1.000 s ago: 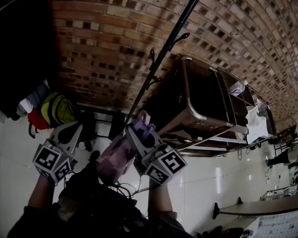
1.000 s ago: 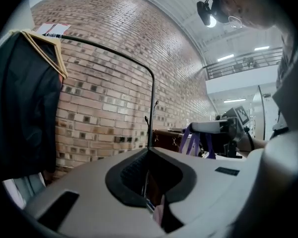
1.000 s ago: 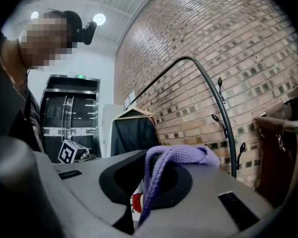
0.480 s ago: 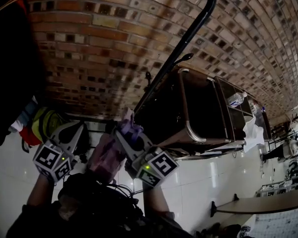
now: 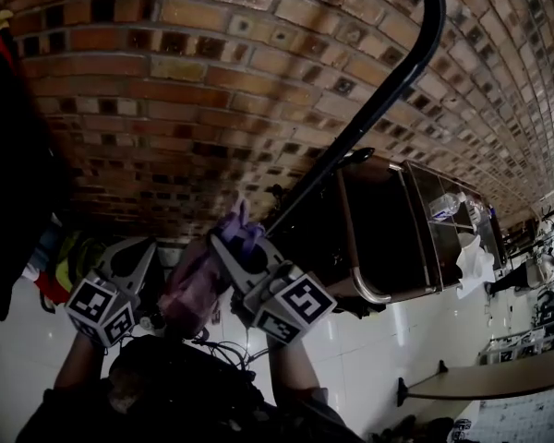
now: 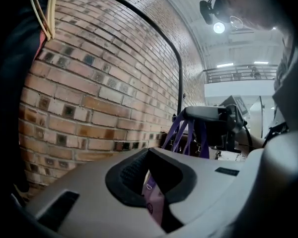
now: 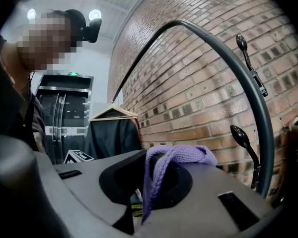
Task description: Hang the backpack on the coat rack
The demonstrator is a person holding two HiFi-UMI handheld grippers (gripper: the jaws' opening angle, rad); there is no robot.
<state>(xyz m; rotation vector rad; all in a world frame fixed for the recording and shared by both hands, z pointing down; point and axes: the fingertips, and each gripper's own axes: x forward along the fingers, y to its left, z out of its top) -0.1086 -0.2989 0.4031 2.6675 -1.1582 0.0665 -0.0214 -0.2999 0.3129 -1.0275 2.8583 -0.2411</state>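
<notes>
Jaws of the left gripper (image 6: 150, 168) are clamped on a fold of lilac fabric, the body of the backpack (image 6: 155, 206). Jaws of the right gripper (image 7: 158, 166) are pinched on the purple woven carry loop (image 7: 182, 154), which bunches up over the jaw tips and trails down between the pads.

Head view: left gripper (image 5: 120, 270) and right gripper (image 5: 243, 258) raised side by side toward the brick wall (image 5: 166, 90). The backpack (image 5: 192, 289) is in the air between them, just left of the right gripper, touching no support. Carry loop (image 5: 240, 231) pokes up above the right gripper, just beside the lower part of the coat rack (image 5: 369, 123) pole, not on any hook.

The coat rack is a black pole running diagonally across the wall. One hook (image 5: 351, 158) sticks out of it, up and to the right of the loop. In the right gripper view, the pole (image 7: 248, 78) arcs overhead, a rounded hook (image 7: 240, 134) is to the right of the loop, apart from it, and another (image 7: 244, 46) sits higher.

In the left gripper view, the loop (image 6: 188, 135) hangs from the right gripper ahead, with the pole (image 6: 179, 68) behind.

A black garment (image 5: 9, 183) hangs at the far left; the right gripper view shows it on a wooden hanger (image 7: 114, 111). A dark cabinet (image 5: 388, 229) with a metal frame stands right of the pole on the white floor (image 5: 388, 358).
</notes>
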